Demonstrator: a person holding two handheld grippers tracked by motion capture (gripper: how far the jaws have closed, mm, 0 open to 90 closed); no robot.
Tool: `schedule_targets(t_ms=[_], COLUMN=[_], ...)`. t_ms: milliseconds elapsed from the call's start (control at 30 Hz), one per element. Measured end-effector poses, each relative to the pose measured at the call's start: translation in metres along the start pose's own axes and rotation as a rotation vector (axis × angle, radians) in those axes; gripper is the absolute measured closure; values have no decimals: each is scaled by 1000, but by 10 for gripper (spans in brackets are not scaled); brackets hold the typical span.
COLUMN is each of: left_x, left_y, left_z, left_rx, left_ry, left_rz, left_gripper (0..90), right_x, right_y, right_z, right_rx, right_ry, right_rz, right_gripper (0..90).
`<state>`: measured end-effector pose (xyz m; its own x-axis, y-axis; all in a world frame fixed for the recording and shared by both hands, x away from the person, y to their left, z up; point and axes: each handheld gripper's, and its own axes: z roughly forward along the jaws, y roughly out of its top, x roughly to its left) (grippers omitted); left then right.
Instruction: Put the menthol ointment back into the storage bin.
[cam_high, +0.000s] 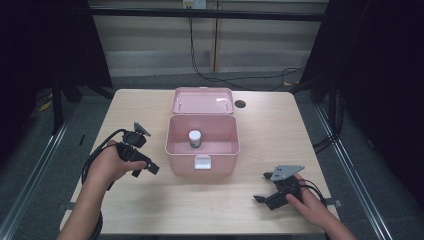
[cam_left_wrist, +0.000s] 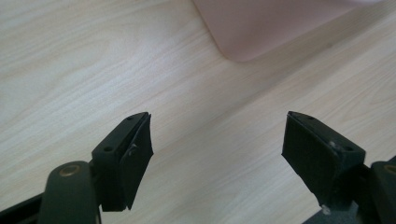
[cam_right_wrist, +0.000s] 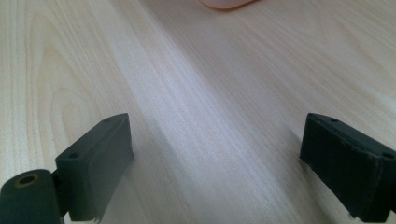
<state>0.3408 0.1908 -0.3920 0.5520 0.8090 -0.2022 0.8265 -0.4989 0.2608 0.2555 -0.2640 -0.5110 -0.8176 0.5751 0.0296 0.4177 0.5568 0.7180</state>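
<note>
A pink box (cam_high: 202, 161) stands open at the middle of the table, its lid (cam_high: 203, 100) tipped back. Inside it a small jar with a white cap (cam_high: 194, 138) stands upright. My left gripper (cam_high: 145, 169) is left of the box, held in a hand, jaws wide apart over bare wood (cam_left_wrist: 217, 135); a corner of the pink box (cam_left_wrist: 261, 28) shows ahead of it. My right gripper (cam_high: 263, 187) rests near the front right of the table, open and empty (cam_right_wrist: 215, 149), with a sliver of the pink box (cam_right_wrist: 226, 3) at the top edge.
The light wooden table (cam_high: 280, 130) has a round cable hole (cam_high: 240, 104) right of the lid. Black cables (cam_high: 220, 75) run across the floor behind the table. Metal rails (cam_high: 45, 145) flank both sides.
</note>
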Motion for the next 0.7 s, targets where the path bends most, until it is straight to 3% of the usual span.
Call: schedule_targets(t_ms=[467,700], left_x=[5,7], left_y=[-20,-25], left_z=[33,39], left_rx=[-59,-55], left_ry=[-30,-51], left_rz=[-16,-19], left_gripper=[239,241], right_x=[0,0], right_y=[0,0], right_z=[0,0], right_rx=[0,0], right_ry=[0,0], right_rz=[0,-2], right_gripper=[86,86])
